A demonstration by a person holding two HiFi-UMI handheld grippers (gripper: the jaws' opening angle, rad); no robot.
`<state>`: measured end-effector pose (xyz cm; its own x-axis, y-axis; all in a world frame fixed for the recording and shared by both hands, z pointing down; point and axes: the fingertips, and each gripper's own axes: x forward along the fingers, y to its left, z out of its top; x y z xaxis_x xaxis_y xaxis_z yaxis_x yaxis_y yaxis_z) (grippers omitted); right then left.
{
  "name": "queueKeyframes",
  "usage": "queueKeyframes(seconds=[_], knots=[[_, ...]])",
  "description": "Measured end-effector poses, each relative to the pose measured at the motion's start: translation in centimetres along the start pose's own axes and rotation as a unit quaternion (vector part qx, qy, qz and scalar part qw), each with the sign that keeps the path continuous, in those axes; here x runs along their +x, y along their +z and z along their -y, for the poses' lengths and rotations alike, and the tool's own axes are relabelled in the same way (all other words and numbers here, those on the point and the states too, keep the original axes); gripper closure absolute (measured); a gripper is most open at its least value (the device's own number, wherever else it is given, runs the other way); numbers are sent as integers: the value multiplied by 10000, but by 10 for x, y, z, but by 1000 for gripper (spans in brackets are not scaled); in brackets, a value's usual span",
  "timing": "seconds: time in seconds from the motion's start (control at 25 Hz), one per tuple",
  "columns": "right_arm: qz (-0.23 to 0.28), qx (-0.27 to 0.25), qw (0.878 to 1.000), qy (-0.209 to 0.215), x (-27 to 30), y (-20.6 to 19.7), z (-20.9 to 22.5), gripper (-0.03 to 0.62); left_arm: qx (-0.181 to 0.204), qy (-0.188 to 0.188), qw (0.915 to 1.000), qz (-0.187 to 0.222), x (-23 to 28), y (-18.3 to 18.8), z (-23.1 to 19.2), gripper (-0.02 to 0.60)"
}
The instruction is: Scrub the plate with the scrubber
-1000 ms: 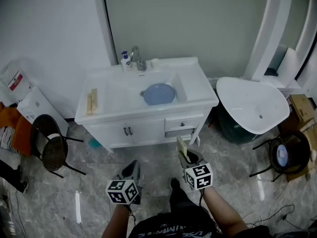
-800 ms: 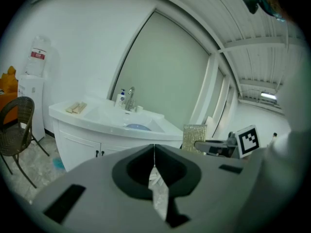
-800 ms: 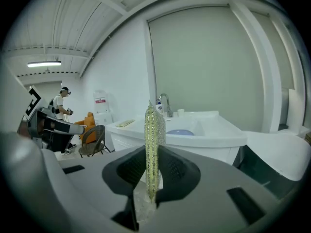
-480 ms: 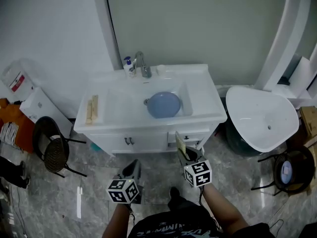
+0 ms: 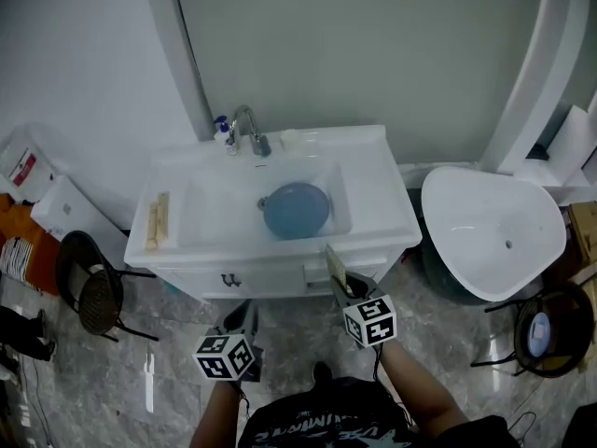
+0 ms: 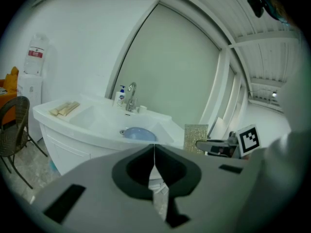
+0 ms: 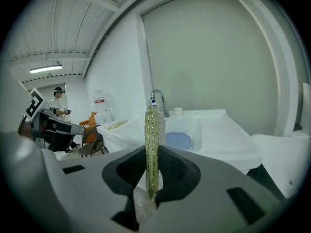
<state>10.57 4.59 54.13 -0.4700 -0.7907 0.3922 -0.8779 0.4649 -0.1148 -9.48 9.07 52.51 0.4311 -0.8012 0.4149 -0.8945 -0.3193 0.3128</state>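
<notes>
R hand-held gripper [image 7: 151,153] w/ 1 scrubber [image 7: 151,123], 1 plate [image 5: 296,210]

Bench: white vanity top [image 5: 378,199] set against the wall, with a sink hollow [image 5: 219,215] sunk in its middle.
Back edge: chrome faucet [image 5: 248,129]; a pump bottle [image 5: 222,132] with a blue top just left of it; a small white cup [image 5: 288,138] to its right.
Left edge: pale wooden pieces [image 5: 157,221] lying side by side along the edge.
Under the bench: white cabinet front [image 5: 230,279] with dark handles.
Floor: glossy grey marbled tiles [image 5: 149,362].
Left of the bench: dark wicker chair [image 5: 89,287]; white water dispenser [image 5: 56,208] near the wall.
Right of the bench: large white oval tub [image 5: 485,231] on a dark base; a dark round chair [image 5: 541,329] beside it.
</notes>
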Motion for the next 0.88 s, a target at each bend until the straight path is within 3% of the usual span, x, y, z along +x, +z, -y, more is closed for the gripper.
queueKeyframes(seconds=[0.28,0.64,0.88], knots=[[-57,12,9999,85,20,13,40,523,-52,143,9999,20,27,10,5,563],[-147,163,9995,233,31,8,38,523,-76,240,9997,28,31,18,0,563],[-139,192,9997,115,42,11,46,523,-135,164,9998,29,51,25,-13,563]])
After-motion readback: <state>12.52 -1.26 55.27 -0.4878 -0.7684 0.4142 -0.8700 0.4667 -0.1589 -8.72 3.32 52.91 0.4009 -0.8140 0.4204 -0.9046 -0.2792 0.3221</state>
